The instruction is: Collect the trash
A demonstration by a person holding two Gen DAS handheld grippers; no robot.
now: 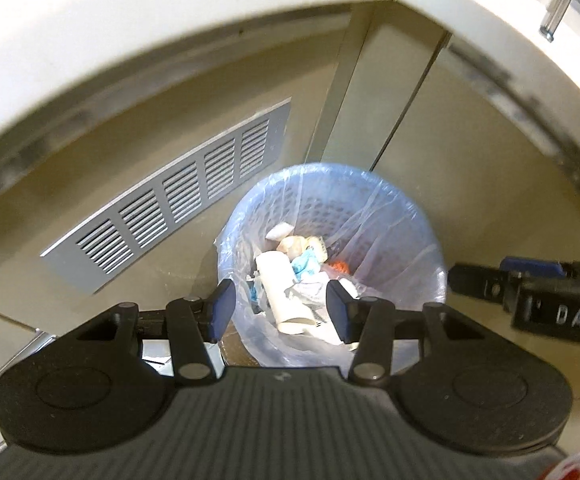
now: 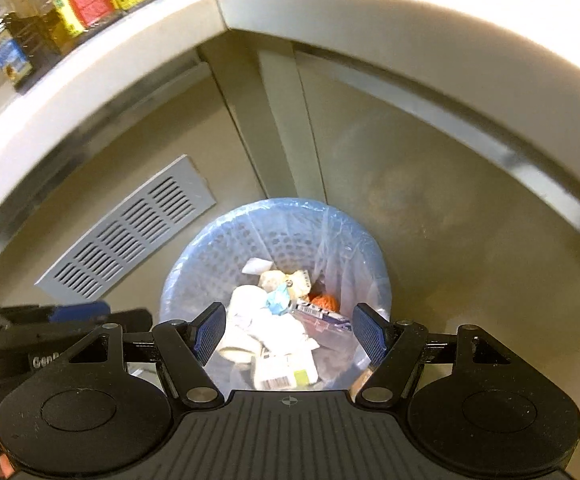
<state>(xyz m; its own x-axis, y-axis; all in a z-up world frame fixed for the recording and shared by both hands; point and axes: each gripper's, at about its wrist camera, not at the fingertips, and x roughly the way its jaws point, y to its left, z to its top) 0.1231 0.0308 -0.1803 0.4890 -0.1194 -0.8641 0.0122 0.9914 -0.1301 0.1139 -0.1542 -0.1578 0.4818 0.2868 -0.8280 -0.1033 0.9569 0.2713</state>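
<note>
I am looking down under the white counter [image 2: 329,20] at the blue trash basket [image 2: 194,280], which is sitting on the floor in the cabinet corner beside the grey vent [image 2: 130,224], with paper scraps [image 2: 274,332] lying inside its clear bag. I am holding my right gripper [image 2: 290,334] wide and empty and my left gripper [image 1: 278,312] half open and empty. I think I should be keeping both over the middle, not catching the bag or counter.

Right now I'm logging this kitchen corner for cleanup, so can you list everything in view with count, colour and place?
bin: one, blue with clear liner, on floor in cabinet corner
trash: mixed pile, white, blue, orange, inside bin
vent: one, grey, on cabinet face left of bin
counter: one, white, above the cabinets
bottles: several, mixed colours, on counter, far left
left tongs: open, empty, above bin
right tongs: open, empty, above bin
</note>
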